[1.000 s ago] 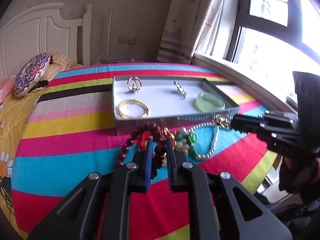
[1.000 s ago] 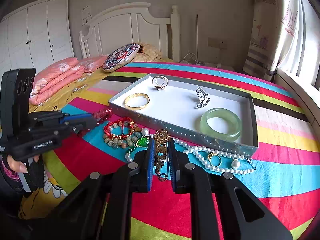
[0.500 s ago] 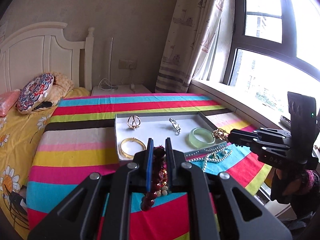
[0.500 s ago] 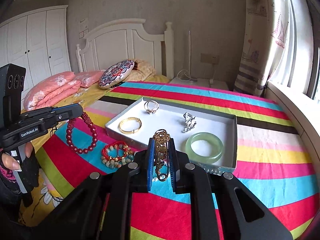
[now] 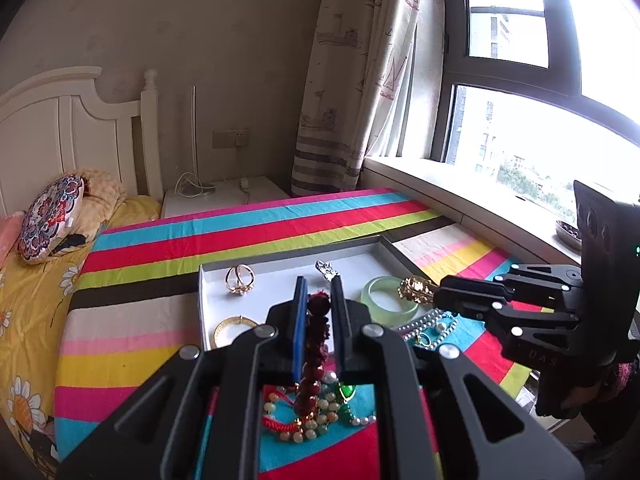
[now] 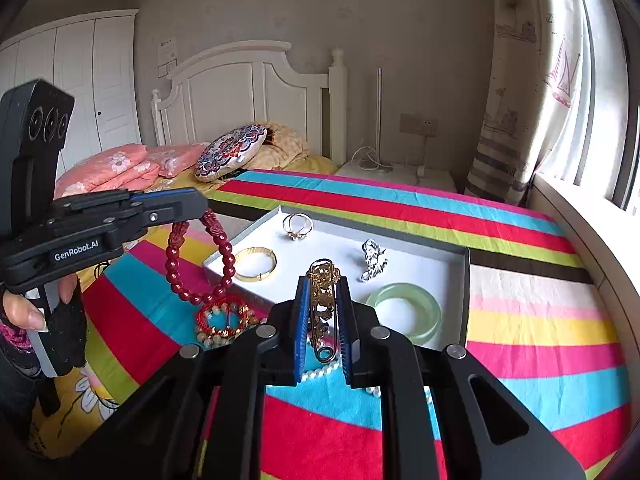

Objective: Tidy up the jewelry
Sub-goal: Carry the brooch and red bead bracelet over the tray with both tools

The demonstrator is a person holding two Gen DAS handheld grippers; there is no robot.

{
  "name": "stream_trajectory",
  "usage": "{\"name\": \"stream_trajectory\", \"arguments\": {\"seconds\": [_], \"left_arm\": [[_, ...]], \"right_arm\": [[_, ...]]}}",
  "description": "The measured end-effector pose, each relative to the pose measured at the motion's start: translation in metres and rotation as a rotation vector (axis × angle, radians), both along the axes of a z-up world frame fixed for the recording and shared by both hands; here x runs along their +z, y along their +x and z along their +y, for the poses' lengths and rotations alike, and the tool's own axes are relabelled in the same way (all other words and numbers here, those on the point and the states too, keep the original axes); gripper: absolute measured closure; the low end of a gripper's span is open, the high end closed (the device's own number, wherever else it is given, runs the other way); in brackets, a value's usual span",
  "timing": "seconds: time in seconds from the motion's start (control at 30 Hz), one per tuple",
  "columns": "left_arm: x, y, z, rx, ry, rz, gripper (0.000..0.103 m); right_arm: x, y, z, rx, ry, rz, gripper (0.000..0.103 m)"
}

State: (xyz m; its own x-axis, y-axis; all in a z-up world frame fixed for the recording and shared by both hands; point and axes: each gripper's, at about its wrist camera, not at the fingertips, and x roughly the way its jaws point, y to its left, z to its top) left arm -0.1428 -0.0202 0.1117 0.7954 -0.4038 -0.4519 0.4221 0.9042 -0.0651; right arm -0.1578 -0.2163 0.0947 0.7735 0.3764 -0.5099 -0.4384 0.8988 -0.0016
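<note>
Nearest you, your right gripper [image 6: 323, 312] is closed on the gold brooch [image 6: 322, 304], an ornate filigree pin gripped by its flat sides so it stands upright above the pearl necklace [image 6: 320, 372]. Your left gripper [image 5: 316, 320] pinches the red bead bracelet [image 6: 200, 260] at one spot, so the glossy round beads hang free in a loop (clear of the beaded pile on the striped cloth). Beyond, the shallow white tray [image 6: 464, 292] already holds a smooth jade bangle [image 6: 404, 314], gold bangle [image 6: 256, 264], silver brooch [image 6: 374, 266] and ring [image 6: 297, 225], and I judge both held pieces are bound for it.
</note>
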Motion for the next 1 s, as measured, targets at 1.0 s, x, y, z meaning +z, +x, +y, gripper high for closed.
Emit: {"name": "stream_trajectory", "arguments": {"seconds": [1.0], "left_arm": [[-0.058, 0.128, -0.046, 0.191, 0.157, 0.139, 0.094]], "right_arm": [[-0.056, 0.191, -0.020, -0.163, -0.044, 0.237, 0.089]]}}
